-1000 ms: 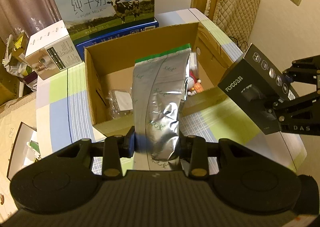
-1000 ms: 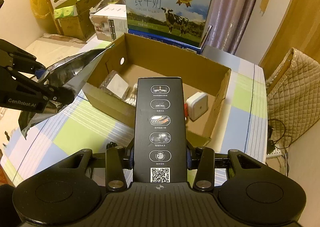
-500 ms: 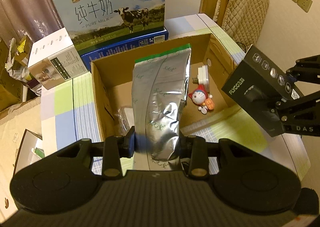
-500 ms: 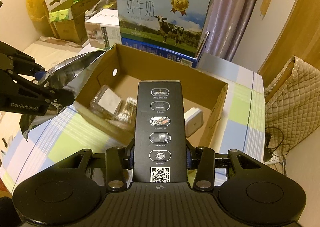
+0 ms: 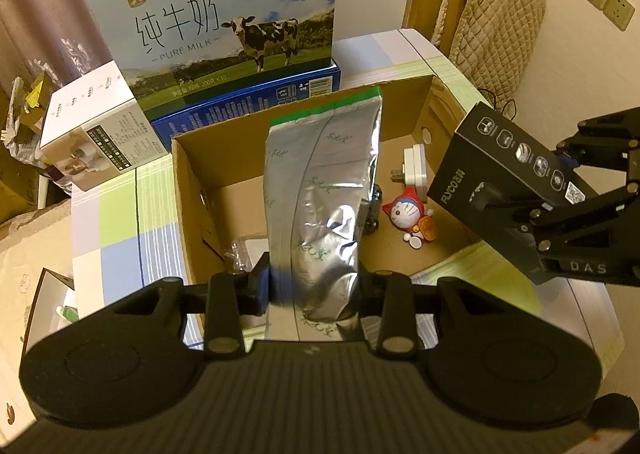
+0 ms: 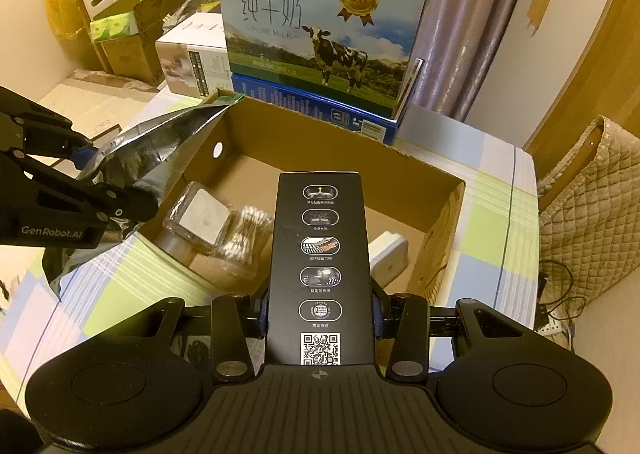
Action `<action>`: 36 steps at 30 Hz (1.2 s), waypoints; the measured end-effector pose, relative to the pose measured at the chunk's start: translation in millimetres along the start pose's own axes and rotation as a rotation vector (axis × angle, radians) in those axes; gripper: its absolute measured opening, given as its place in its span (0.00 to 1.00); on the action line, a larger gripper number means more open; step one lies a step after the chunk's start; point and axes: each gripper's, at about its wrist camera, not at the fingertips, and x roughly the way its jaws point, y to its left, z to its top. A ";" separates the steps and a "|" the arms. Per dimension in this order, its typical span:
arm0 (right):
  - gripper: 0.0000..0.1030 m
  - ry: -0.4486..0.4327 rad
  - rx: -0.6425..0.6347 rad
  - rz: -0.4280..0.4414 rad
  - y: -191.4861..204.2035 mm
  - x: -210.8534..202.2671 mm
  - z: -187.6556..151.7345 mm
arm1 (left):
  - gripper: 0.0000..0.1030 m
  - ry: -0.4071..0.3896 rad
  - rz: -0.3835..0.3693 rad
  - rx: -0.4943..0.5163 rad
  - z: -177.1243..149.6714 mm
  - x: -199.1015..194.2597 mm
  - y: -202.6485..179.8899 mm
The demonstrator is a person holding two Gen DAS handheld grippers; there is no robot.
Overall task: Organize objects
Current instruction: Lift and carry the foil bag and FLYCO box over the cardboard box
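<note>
My left gripper (image 5: 314,288) is shut on a silver foil pouch (image 5: 320,189) with a green top edge, held over the near left part of an open cardboard box (image 5: 188,189). My right gripper (image 6: 320,314) is shut on a long black Flyco box (image 6: 320,254), held over the box's near right side. The pouch (image 6: 152,149) and left gripper (image 6: 80,189) show at left in the right wrist view; the black box (image 5: 500,165) shows at right in the left wrist view. Inside lie a white charger (image 5: 414,165), a Doraemon toy (image 5: 412,213), cotton swabs (image 6: 244,234) and a clear packet (image 6: 200,213).
A milk carton case (image 5: 224,21) stands on a blue box (image 5: 248,101) behind the cardboard box. A white appliance box (image 5: 92,133) sits to the left. A quilted chair cover (image 5: 492,17) is at the right. The table has a checked cloth (image 5: 120,213).
Both grippers have moved forward and higher over the cardboard box with their loads. More of the box's inside shows now, including the charger and toy.
</note>
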 end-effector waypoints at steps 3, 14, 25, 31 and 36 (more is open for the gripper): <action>0.40 0.005 -0.002 0.000 -1.2 6.8 3.7 | 0.31 0.006 0.003 0.004 3.4 6.7 1.3; 0.40 0.008 0.003 -0.004 -8.5 25.5 16.4 | 0.31 0.012 0.004 0.001 17.1 26.3 10.1; 0.40 0.003 0.018 -0.003 -16.6 42.7 30.6 | 0.31 0.005 0.016 0.012 36.0 39.0 14.0; 0.40 0.006 0.022 -0.006 -19.7 51.2 35.8 | 0.31 0.008 0.025 0.020 44.3 48.4 18.6; 0.40 0.011 0.042 -0.004 -24.4 60.9 39.1 | 0.31 0.004 0.029 0.012 47.8 59.3 25.2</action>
